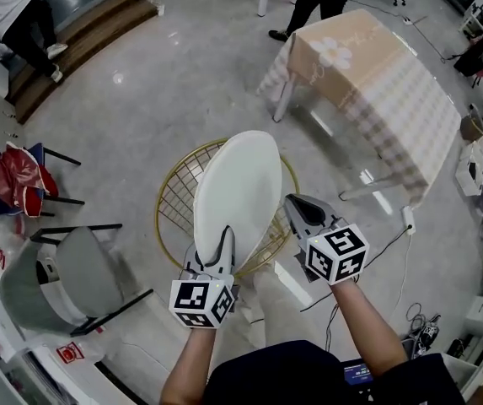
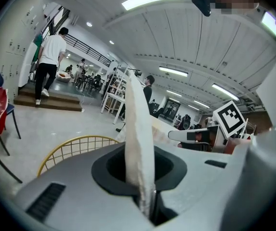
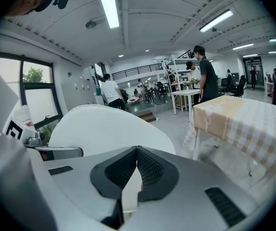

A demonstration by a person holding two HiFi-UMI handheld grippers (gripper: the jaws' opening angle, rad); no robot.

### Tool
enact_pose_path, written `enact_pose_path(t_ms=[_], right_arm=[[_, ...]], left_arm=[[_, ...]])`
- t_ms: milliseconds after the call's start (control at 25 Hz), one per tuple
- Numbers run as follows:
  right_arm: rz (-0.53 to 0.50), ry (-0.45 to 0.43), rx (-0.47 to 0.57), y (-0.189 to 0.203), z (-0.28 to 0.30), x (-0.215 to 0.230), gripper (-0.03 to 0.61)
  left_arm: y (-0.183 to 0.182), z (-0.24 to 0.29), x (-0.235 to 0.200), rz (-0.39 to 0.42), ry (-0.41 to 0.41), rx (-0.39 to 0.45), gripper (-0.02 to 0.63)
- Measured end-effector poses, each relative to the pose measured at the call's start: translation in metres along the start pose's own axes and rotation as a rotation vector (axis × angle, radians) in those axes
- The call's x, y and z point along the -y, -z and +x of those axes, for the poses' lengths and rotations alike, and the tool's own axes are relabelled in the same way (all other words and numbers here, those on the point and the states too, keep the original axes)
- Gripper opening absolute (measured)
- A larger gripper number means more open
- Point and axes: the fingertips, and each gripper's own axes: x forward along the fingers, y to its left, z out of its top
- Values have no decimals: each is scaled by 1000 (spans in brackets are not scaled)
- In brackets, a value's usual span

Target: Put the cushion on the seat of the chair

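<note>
Over the gold wire chair (image 1: 174,194), the white cushion (image 1: 238,184) hung tilted up on its edge. Its lower end was near the chair's front rim and it was not yet lying on the seat. The left gripper (image 1: 224,241) pinched the cushion's near edge: in the left gripper view the padding (image 2: 138,129) stood upright, squeezed between the two jaws. The right gripper (image 1: 296,206) sat at the cushion's right edge. Its jaws were pressed together at the tips, and a white sliver between them looked like a thin bit of the cushion's rim. The view was too tight to be sure that it was really caught there.

The step in hand seemed to be the carry over the seat, with the placing not yet done. The next move would likely call for laying the cushion flat and centring it inside the round wire rim. Both tongs would then need to spread apart once it rested there, so it did not catch on the wires or slide off the front.
</note>
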Motion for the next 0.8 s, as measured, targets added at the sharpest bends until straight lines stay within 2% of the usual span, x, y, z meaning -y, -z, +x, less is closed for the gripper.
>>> enact_pose_path(t_ms=[800], right_arm=[[67,1,-88,65,37,29,20]], left_arm=[[67,37,-15,-66,-11,-95,52]])
